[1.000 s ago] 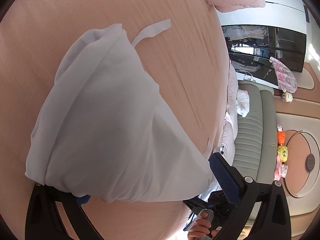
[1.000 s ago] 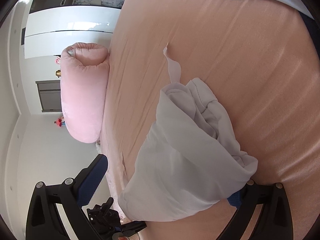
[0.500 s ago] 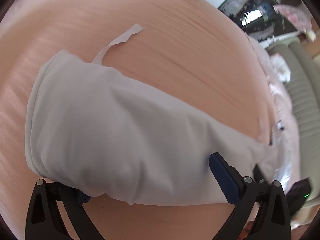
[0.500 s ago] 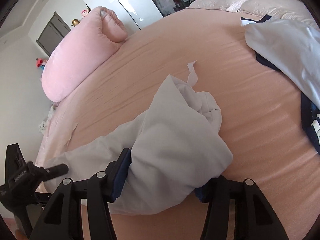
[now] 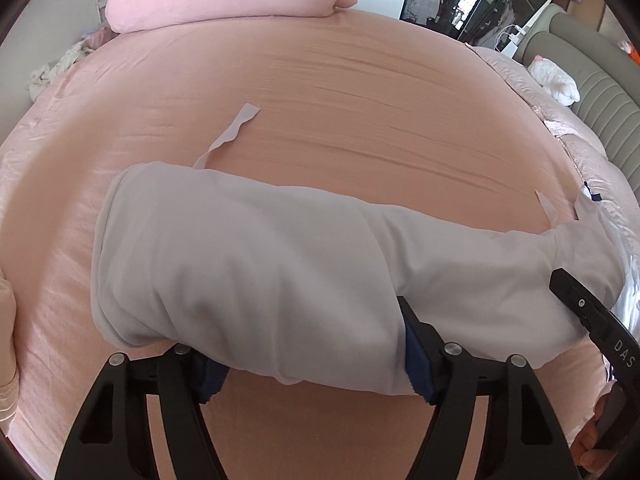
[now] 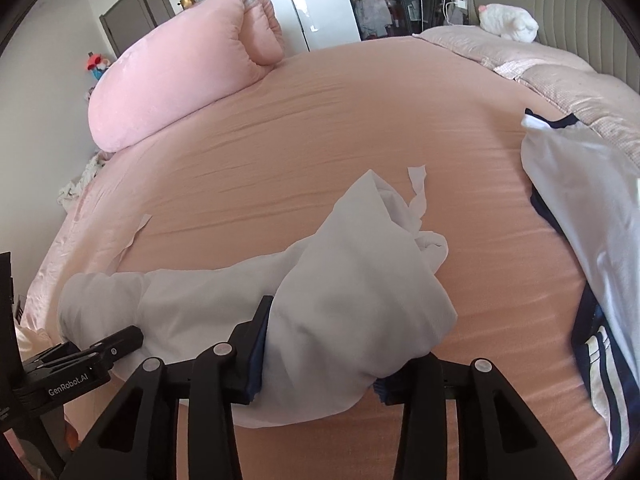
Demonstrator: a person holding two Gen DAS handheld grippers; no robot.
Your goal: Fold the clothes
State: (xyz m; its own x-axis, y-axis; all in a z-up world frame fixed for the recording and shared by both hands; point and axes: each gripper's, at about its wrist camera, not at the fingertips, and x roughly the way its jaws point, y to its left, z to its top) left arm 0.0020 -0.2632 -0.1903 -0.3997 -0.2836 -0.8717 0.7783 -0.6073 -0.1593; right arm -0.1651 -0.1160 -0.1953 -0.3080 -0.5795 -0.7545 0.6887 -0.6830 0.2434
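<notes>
Across the wide peach-pink bed sheet (image 5: 360, 92) lies your task item, a pale grey-white soft cotton garment (image 5: 256, 264) bunched into a long roll running left to right near the bed's front edge; two thin white fabric ties (image 5: 236, 132) trail off it toward the middle of the bed. Beyond it sit a rolled pink plush duvet (image 6: 180, 80) at the far left, and a white garment with navy stripes (image 6: 588, 216) at the right edge, well apart from the roll.

Step in hand, as I read it: you are taking hold of both ends of the roll to lift and spread it; no fold is made yet, so the task looks early.

Left gripper (image 5: 316, 364): jaws closing, the thick left end of the garment sits between the blue pads and bulges over them; pads look pressed into cloth, so clenched on the garment. Right gripper (image 6: 320, 364): jaws closing too, the crumpled right end is wedged between its pads, also gripped. In the right wrist view the cloth rises to a peak just past the fingers, loose folds spilling right.

Next move calls for: keep both grips, lift, pull ends apart so the roll opens, lay it flat on bare sheet in front of the duvet. Watch the ties, they may tuck under. Bulk may slip if only outer layers are pinched.
</notes>
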